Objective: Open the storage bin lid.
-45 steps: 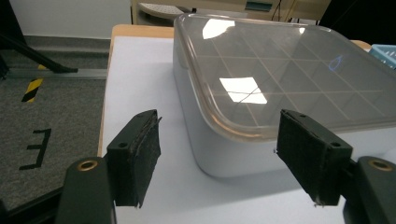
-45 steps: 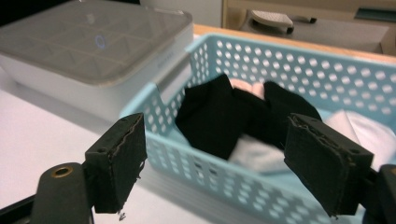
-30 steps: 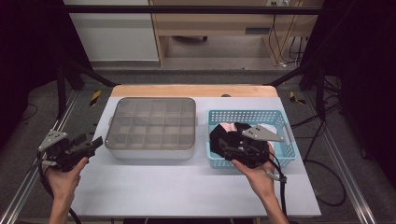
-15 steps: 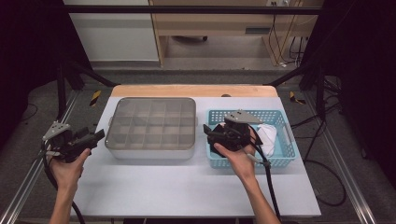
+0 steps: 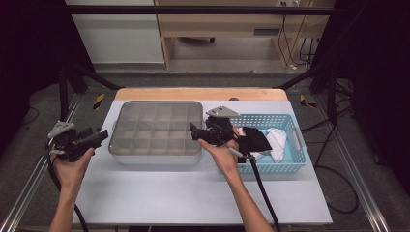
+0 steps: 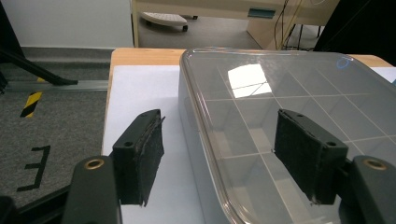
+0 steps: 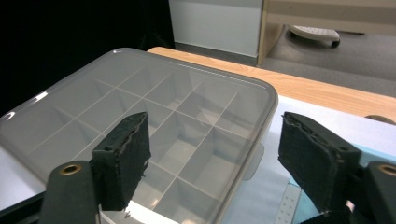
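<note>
The lidded compartment box [image 5: 155, 133] is lying on the white table [image 5: 193, 193], left of the blue basket [image 5: 290, 164]. It is approached from both ends: the left gripper [image 5: 99, 137] and the right gripper [image 5: 193, 131] are held apart and empty, the right jaws having just closed slightly. Next, probably, the lid edges must be straddled squarely before closing.

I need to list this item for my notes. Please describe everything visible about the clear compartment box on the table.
The compartment box is a shallow rectangular case with rounded corners, apparently translucent grey plastic. Thin walls divide its inside into a grid of square cells, which look empty. A clear lid lies shut on top. It rests flat on the white table, left of the blue basket. Nothing grips it.
</note>
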`<act>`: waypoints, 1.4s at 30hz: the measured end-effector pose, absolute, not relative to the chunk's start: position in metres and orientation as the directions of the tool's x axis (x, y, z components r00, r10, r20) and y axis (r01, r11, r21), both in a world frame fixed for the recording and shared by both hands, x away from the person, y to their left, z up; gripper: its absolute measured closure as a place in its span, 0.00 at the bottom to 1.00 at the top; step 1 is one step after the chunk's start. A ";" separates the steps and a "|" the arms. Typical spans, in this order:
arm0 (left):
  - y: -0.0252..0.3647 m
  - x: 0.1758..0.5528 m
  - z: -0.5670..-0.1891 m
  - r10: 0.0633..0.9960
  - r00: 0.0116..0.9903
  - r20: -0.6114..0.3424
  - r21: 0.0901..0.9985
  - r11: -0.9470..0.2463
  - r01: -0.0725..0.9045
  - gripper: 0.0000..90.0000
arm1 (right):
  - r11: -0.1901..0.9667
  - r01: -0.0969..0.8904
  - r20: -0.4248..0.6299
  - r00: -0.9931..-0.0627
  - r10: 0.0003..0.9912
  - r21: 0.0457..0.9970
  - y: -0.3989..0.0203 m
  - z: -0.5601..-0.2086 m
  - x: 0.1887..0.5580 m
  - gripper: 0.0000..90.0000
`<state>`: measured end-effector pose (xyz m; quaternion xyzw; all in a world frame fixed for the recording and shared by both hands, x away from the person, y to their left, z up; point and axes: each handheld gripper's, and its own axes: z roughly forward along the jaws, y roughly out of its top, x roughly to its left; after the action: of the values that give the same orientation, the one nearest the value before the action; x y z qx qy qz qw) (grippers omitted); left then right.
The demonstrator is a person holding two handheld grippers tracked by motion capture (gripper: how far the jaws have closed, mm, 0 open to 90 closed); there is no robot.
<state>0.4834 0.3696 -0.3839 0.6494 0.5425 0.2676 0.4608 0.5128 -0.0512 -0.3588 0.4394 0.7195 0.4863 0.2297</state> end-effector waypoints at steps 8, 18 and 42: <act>0.366 0.501 -0.390 0.952 0.265 -0.152 0.878 0.006 0.479 0.38 | 0.128 0.447 0.109 -0.467 0.878 0.885 -0.043 -0.368 0.529 0.31; 0.360 0.523 -0.401 0.956 0.260 -0.138 0.855 -0.017 0.519 0.40 | 0.137 0.518 0.112 -0.421 0.900 0.845 -0.035 -0.389 0.550 0.32; 0.357 0.556 -0.417 0.944 0.290 -0.157 0.799 -0.051 0.599 0.34 | 0.097 0.617 0.169 -0.359 0.918 0.781 -0.024 -0.406 0.565 0.26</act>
<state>0.5558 0.3569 -0.4169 0.6930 0.5564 0.2126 0.4061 0.5652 -0.0245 -0.4064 0.5351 0.7170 0.4065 0.1852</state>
